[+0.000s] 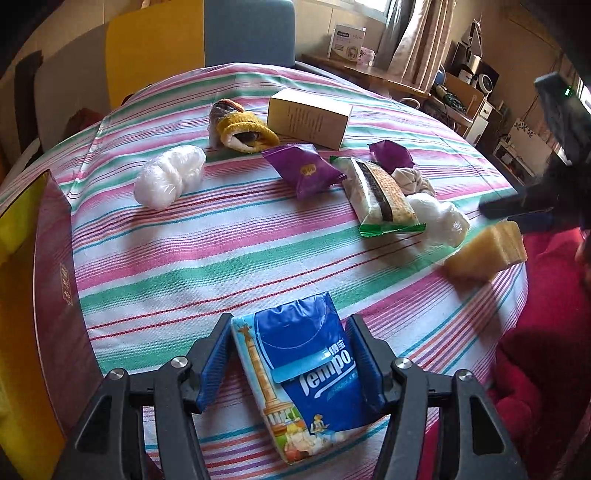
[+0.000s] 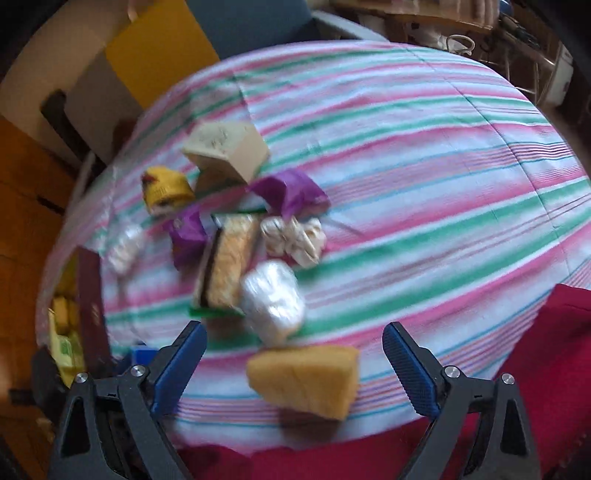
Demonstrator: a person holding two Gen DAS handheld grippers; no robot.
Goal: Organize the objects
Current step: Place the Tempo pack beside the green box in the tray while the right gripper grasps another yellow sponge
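Note:
My left gripper is shut on a blue Tempo tissue pack, held just above the striped tablecloth. My right gripper is open and empty, with a yellow sponge wedge lying between and just beyond its fingers; the sponge also shows in the left wrist view. On the cloth lie a cracker packet, two purple snack packets, white plastic bundles, a yellow sock bundle and a tan box. The right wrist view is blurred.
A dark red box with a yellow inside stands at the table's left edge. A red cloth lies at the near right edge. A yellow and a blue chair stand behind the table. Shelves with clutter are at the far right.

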